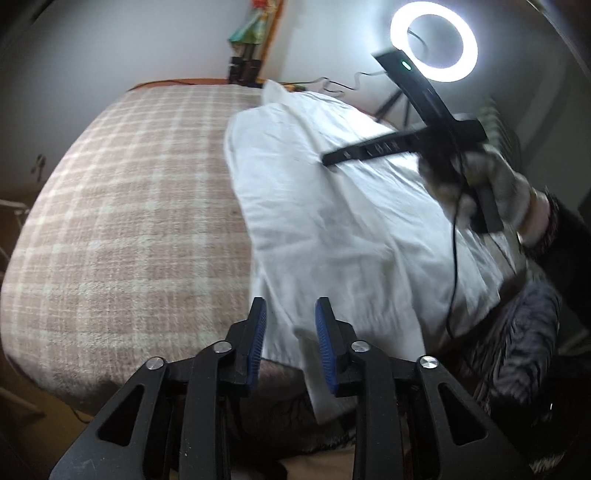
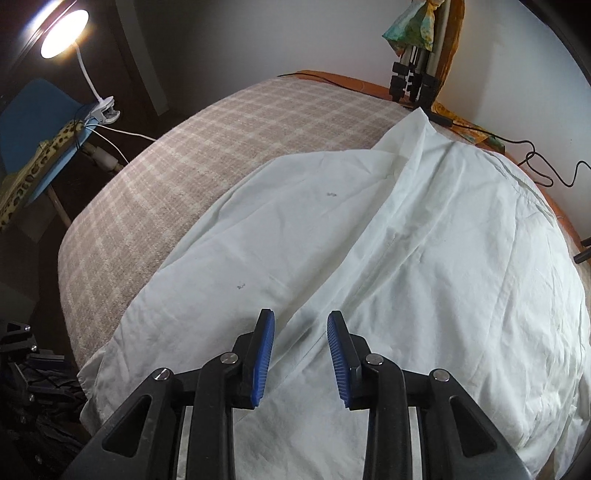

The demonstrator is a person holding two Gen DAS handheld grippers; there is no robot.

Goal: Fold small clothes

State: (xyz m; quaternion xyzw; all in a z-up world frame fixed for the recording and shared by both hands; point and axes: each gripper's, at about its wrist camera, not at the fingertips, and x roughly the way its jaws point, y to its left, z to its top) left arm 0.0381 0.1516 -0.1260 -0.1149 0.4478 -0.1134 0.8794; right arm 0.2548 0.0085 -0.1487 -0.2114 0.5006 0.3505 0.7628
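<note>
Plaid-covered bed [image 1: 122, 206] against white wall [image 1: 129, 40], glowing ring light [image 1: 434, 46] (tripod-mounted), clip lamp [image 2: 64, 33] beside.

The checked blanket [image 1: 122, 206] lies bare left of the white garment [image 2: 369, 258], giving open room there. Beyond the garment's far edge, black tripod legs [image 2: 413, 85] and a looping black cable [image 2: 546, 166] crowd the surface's rim. Right of the garment a lit ring light [image 1: 434, 46] stands. Left of the blanket, a clamp lamp [image 2: 64, 33] and blue chair [image 2: 44, 147] stand close.
</note>
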